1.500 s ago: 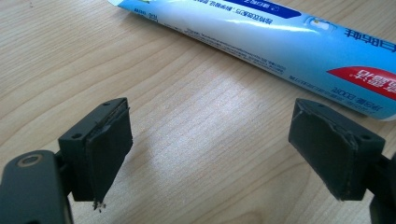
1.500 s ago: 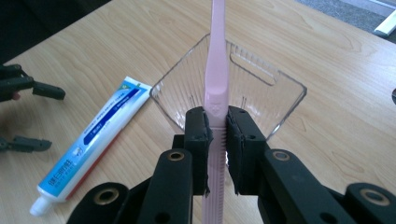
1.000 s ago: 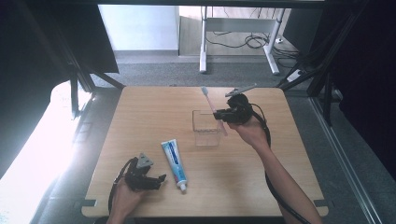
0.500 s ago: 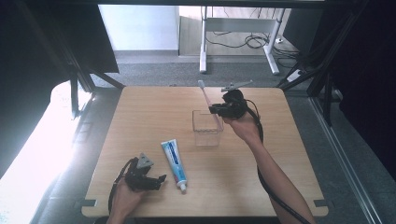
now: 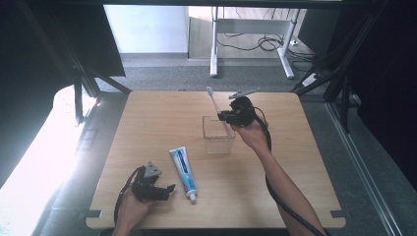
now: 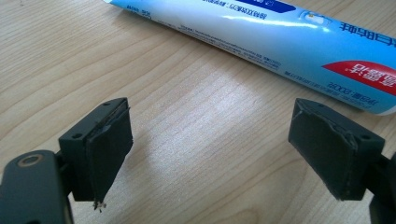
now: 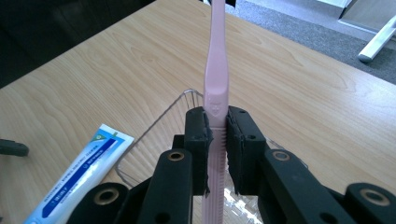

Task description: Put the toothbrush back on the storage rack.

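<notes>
Resting under everything is the wooden table (image 5: 295,162), w/ the clear plastic cup (image 5: 218,135) standing near its middle and the toothpaste tube (image 5: 183,172) lying flat towards the near edge, cap end pointing at the person. Risk, as I'm judging it: the pink toothbrush (image 5: 220,112) is hanging tilted over the cup w/ its lower end at or just inside the rim, so if it's being let go at that angle it could be levering the light cup over or sliding out onto the table; the clear walls are also making the rim hard to judge. Right gripper (image 7: 218,140) is pinching the brush handle, jaws nearly together w/ just the handle btwn the pads, bristle end sticking up and away. Left gripper (image 6: 229,158) is sitting low over bare wood just beside the tube, jaws spread wide, holding nothing and not touching the tube.
</notes>
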Motion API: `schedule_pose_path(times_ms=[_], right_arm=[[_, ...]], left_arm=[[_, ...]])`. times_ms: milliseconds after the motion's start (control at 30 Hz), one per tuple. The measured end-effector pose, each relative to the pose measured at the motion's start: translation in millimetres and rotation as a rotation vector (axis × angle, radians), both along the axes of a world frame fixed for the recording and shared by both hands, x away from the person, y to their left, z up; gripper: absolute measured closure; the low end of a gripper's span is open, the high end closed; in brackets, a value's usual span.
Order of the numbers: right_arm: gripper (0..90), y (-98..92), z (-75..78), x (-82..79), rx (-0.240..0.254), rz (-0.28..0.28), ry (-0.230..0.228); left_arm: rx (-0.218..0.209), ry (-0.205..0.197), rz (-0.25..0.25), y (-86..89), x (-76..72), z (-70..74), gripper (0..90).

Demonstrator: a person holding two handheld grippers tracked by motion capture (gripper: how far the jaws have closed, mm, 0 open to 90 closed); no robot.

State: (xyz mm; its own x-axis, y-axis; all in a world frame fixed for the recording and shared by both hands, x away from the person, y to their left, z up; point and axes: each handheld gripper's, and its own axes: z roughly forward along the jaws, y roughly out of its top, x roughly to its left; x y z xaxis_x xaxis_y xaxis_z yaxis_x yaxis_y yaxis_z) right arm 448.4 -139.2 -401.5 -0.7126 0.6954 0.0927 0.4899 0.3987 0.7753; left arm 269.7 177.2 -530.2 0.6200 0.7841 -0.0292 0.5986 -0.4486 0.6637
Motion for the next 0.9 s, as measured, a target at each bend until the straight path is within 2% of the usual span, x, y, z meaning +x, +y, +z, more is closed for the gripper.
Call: schedule_pose_path(times_ms=[400,900], right_arm=[[78.9,4.9,-27.3,2.5,-0.026,0.001,0.018],[78.7,11.9,-48.8,2.9,-0.076,0.016,0.041]], left_arm=[[-0.001,0.004,-0.002,-0.3,0.3,-0.8,13.9],[0.000,0.006,-0.004,-0.7,0.4,-1.2,13.8]])
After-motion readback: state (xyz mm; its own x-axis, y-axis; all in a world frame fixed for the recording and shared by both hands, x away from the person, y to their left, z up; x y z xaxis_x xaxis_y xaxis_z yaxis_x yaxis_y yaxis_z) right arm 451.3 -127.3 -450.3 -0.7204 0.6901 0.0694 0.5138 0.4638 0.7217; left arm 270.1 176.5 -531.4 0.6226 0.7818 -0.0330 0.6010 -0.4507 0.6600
